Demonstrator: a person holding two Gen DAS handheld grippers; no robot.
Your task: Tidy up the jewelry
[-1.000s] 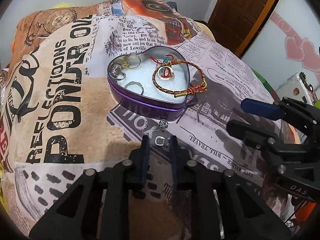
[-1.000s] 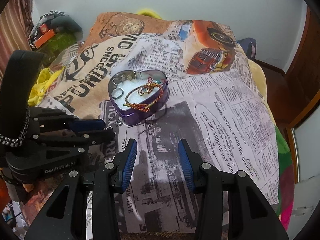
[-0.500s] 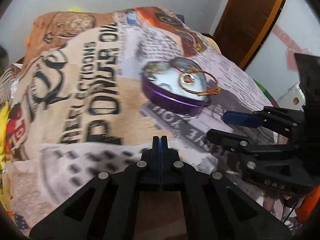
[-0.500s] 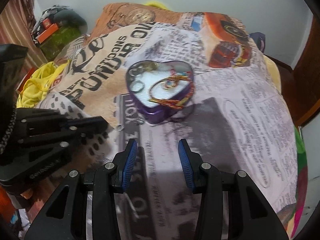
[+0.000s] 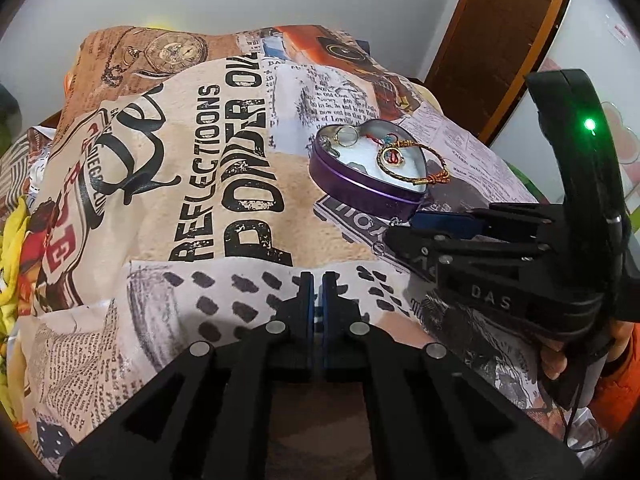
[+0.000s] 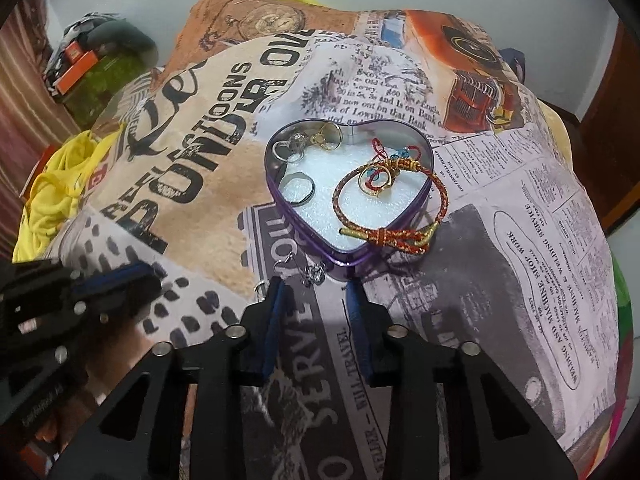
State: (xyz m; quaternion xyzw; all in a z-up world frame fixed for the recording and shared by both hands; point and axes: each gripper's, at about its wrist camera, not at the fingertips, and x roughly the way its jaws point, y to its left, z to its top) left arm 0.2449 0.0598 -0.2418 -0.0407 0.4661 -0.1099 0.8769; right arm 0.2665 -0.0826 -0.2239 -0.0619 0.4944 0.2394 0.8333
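Left wrist view, left tongs nearly closed, empty, right tongs parted, "DAS", blanket reading "REFLECTIONS".

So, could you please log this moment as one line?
left gripper: shut, empty | right gripper: open, at earring on cloth | heart tin: rings, bracelet over rim

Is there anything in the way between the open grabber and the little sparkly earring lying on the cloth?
Nothing visible blocks it. The sparkly earring lies on the printed cloth just ahead of the right gripper, whose jaws are apart. The purple heart tin sits right behind the earring, not in front. The left gripper is off to the side.
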